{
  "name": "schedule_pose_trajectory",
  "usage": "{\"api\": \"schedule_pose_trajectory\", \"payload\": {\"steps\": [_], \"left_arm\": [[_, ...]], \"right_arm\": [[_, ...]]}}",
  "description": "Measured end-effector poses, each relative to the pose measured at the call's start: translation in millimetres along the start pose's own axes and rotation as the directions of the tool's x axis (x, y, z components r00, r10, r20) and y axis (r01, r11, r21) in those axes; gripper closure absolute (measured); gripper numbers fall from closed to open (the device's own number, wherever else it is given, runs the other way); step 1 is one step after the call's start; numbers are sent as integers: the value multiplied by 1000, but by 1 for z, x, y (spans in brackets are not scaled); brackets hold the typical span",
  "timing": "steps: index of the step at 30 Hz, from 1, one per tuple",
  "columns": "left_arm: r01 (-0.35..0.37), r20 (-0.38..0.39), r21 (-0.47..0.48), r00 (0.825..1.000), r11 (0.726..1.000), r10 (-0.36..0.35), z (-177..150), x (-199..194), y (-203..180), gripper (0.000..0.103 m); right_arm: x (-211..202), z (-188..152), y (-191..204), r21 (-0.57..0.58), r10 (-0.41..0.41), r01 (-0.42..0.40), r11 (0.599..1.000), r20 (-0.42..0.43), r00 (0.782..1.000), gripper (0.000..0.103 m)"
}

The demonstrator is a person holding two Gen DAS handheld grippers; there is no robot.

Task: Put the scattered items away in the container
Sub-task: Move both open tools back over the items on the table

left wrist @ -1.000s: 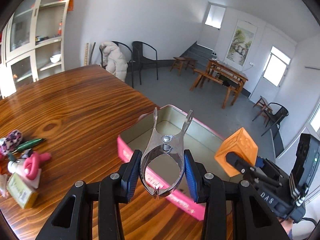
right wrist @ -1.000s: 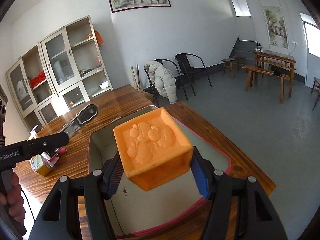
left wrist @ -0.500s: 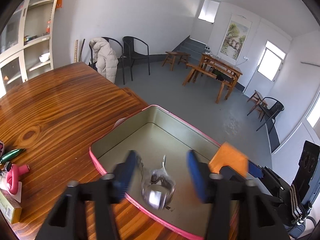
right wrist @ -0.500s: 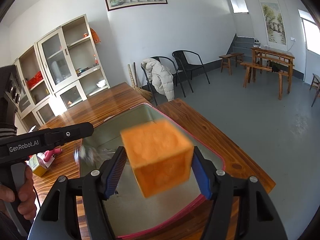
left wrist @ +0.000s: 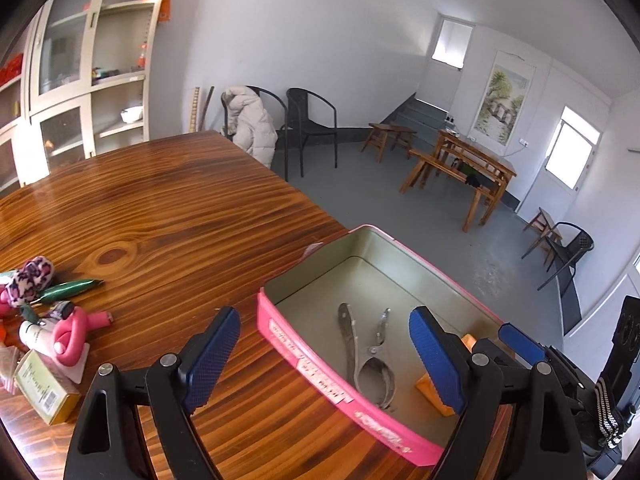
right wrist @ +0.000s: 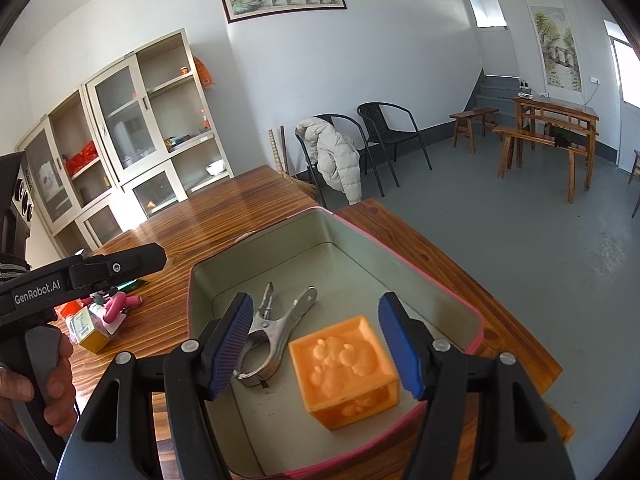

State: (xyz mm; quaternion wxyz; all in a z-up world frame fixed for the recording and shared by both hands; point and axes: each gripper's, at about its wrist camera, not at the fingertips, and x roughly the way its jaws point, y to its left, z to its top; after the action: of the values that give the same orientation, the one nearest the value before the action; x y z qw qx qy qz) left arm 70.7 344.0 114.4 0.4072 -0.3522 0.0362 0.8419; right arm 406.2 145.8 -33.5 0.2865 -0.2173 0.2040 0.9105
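Note:
A pink metal tin (left wrist: pixel 316 372) with a grey inside (right wrist: pixel 340 256) stands at the table's edge. A metal spring clamp (left wrist: pixel 366 356) lies flat in it, also in the right wrist view (right wrist: pixel 272 336). An orange embossed cube (right wrist: pixel 346 366) rests on the tin floor beside the clamp; in the left wrist view only part of the cube (left wrist: pixel 430 390) shows behind a finger. My left gripper (left wrist: pixel 324 358) is open and empty above the tin's near wall. My right gripper (right wrist: pixel 316 346) is open and empty, its fingers either side of the cube, apart from it.
Scattered items lie at the table's left: a pink curled toy (left wrist: pixel 74 330), a green pen-like thing (left wrist: pixel 68 289), a spotted plush (left wrist: pixel 30 276), a yellow-green box (left wrist: pixel 44 386). The same heap (right wrist: pixel 100 316) shows in the right wrist view. The floor drops off beyond the tin.
Both grippers have opened. The clamp dropped from the left gripper and the cube from the right gripper; both now lie in the tin.

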Motion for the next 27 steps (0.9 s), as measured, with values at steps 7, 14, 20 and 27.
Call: {"api": "schedule_pose_trajectory", "payload": {"steps": [7,14,20,27], "left_arm": [[-66,4,-76,998,995,66,-7,-18,41,15],[-143,15,-169,989,975,148,-18,-48,93,15],[-221,25,-235,972,946,234,-31,-74,143,15],[-384,5,-297,915,874,403,-66,-99,214,15]], "right_arm": [[3,-3,28,-36,49,-50,998,-14,999,33],[12,-10,67,-83,124,-127,988,-43,991,31],[22,-17,103,-122,183,-191,974,-78,980,31],[39,-22,139,-145,218,-237,961,-136,966,29]]}}
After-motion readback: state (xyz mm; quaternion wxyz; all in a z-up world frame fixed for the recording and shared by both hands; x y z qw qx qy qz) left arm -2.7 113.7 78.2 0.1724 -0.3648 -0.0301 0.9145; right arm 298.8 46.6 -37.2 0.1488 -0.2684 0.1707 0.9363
